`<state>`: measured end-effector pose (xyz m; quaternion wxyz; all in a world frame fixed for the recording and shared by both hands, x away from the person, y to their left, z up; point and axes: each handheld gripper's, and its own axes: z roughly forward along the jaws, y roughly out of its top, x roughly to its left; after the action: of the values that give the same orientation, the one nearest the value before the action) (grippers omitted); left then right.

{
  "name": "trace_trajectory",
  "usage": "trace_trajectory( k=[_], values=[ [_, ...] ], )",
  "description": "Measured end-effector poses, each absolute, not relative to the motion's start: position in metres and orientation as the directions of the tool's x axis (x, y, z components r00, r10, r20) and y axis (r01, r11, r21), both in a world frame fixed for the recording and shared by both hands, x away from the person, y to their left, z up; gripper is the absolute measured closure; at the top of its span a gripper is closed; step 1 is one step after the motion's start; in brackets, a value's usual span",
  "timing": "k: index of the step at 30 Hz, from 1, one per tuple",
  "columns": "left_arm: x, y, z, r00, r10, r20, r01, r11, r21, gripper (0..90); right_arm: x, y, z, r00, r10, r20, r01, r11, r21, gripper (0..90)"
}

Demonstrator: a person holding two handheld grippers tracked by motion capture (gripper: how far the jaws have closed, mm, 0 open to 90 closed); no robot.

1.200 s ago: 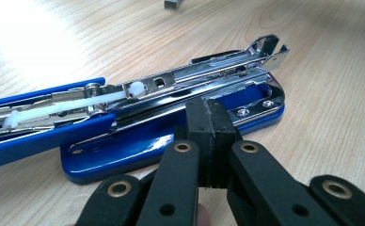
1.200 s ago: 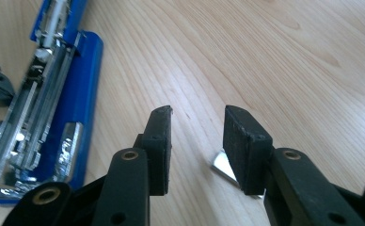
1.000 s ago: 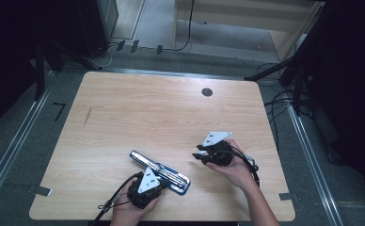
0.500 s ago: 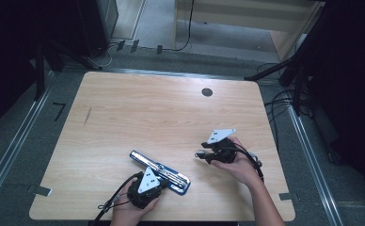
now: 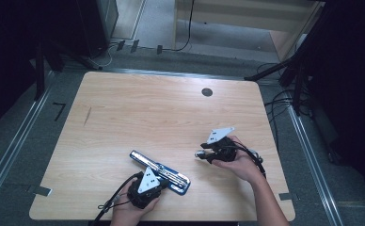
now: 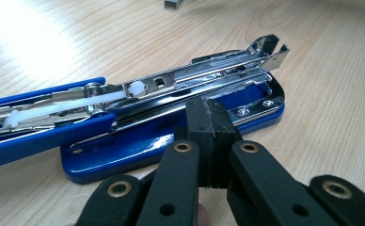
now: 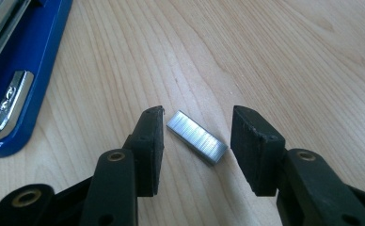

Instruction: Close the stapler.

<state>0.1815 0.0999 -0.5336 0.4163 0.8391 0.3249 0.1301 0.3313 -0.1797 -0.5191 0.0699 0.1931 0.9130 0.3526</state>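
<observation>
Staple strip lying loose on wooden table between parted right gripper jaws just closing, probably light and brittle, best pinched across long sides; left gripper clenched empty beside opened stapler.

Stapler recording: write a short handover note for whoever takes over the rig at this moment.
Left gripper: shut, its tips against the base of the stapler, which lies opened near the table's front edge, metal staple channel exposed.
Right gripper: open, jaws just closing, either side of the staple strip lying flat on the wood; pads not touching it.
Done: stapler opened and steadied.
Left: likely grip the strip, carry it over, load it into the channel, close the stapler.
</observation>
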Motion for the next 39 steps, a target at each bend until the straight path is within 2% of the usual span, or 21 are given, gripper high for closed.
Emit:
trace_trajectory(
  k=[14,17,20,22,30,39],
  values=[
    [0.182,0.100,-0.534,0.755,0.653,-0.053,0.437,-0.442,0.783,90.0,0.332,-0.178,-0.524,-0.928,0.371,0.025,0.285,0.668,0.688,53.7],
    [0.182,0.100,-0.534,0.756,0.653,-0.053,0.437,-0.442,0.783,90.0,0.332,-0.181,-0.521,-0.916,0.399,0.040,0.310,0.641,0.702,61.4],
    [0.181,0.100,-0.534,0.755,0.654,-0.052,0.437,-0.441,0.784,90.0,0.335,-0.185,-0.519,-0.885,0.461,0.068,0.362,0.588,0.724,81.0],
    [0.181,0.100,-0.534,0.755,0.654,-0.052,0.436,-0.442,0.784,90.0,0.336,-0.187,-0.519,-0.856,0.510,0.088,0.406,0.555,0.726,90.0],
    [0.182,0.100,-0.534,0.755,0.654,-0.053,0.438,-0.443,0.783,90.0,0.340,-0.185,-0.526,-0.772,0.624,0.125,0.499,0.472,0.727,90.0],
    [0.182,0.100,-0.533,0.756,0.653,-0.053,0.438,-0.443,0.783,90.0,0.340,-0.182,-0.529,-0.758,0.634,0.155,0.532,0.463,0.709,90.0]
  ],
)
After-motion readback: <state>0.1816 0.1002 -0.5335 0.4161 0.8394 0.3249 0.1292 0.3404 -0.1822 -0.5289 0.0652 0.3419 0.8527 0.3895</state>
